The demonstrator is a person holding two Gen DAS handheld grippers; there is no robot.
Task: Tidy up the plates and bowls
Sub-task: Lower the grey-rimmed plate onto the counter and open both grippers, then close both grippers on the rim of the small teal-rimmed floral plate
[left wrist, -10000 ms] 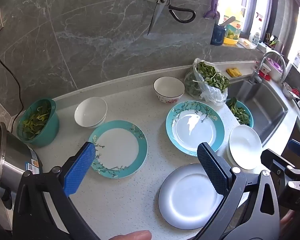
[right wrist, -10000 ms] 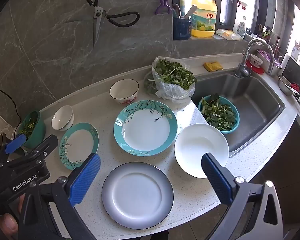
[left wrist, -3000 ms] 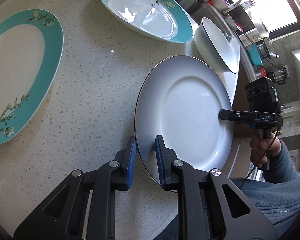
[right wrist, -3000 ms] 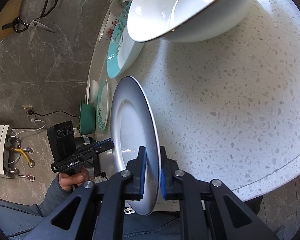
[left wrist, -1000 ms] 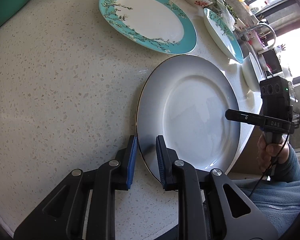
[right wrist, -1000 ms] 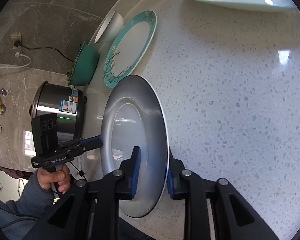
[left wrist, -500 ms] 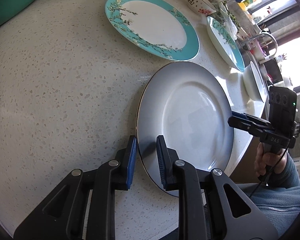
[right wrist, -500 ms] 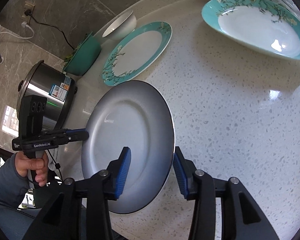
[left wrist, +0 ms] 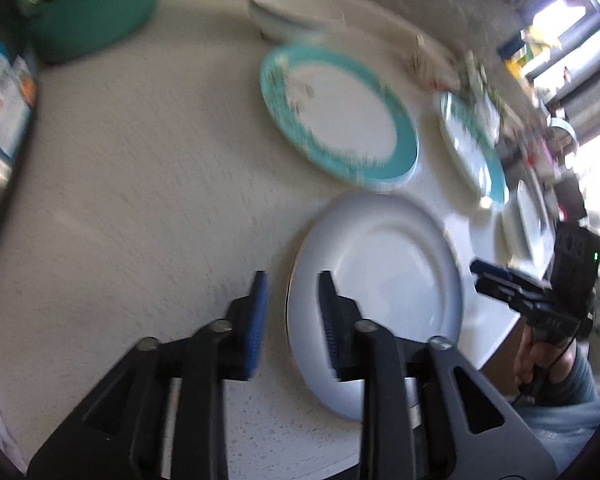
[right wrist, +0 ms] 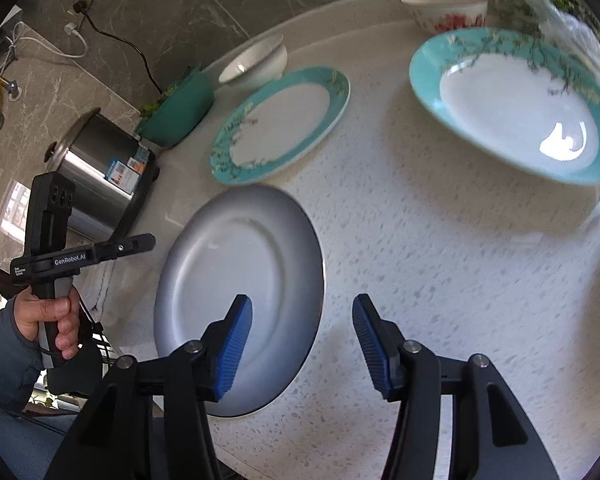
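Both claws are caught with their jaws opening and nothing pinched. Left gripper (left wrist: 290, 312) is spread partway, and the near rim of the grey plate (left wrist: 384, 280) is seen in the gap between its blue pads, untouched by either as far as the blur allows. Right gripper (right wrist: 300, 344) is spread wider; its left pad is seen over the plate's (right wrist: 240, 280) face, its right pad over bare counter (right wrist: 440, 240), and the plate edge lies between them without contact.

The grey plate is laid flat on the speckled counter near the front edge. Just beyond it, close to its far rim, the small teal plate (right wrist: 280, 124) is set; whether the two rims touch cannot be told. The large teal plate (right wrist: 512, 104) is placed further right, well apart. Behind the small teal plate a white bowl (right wrist: 256, 64) is found, and a flowered bowl (right wrist: 444, 8) behind the large one. A green basin (right wrist: 176, 108) and a steel cooker (right wrist: 100, 168) are placed at the left end. Each gripper is held by a hand (right wrist: 44, 320).
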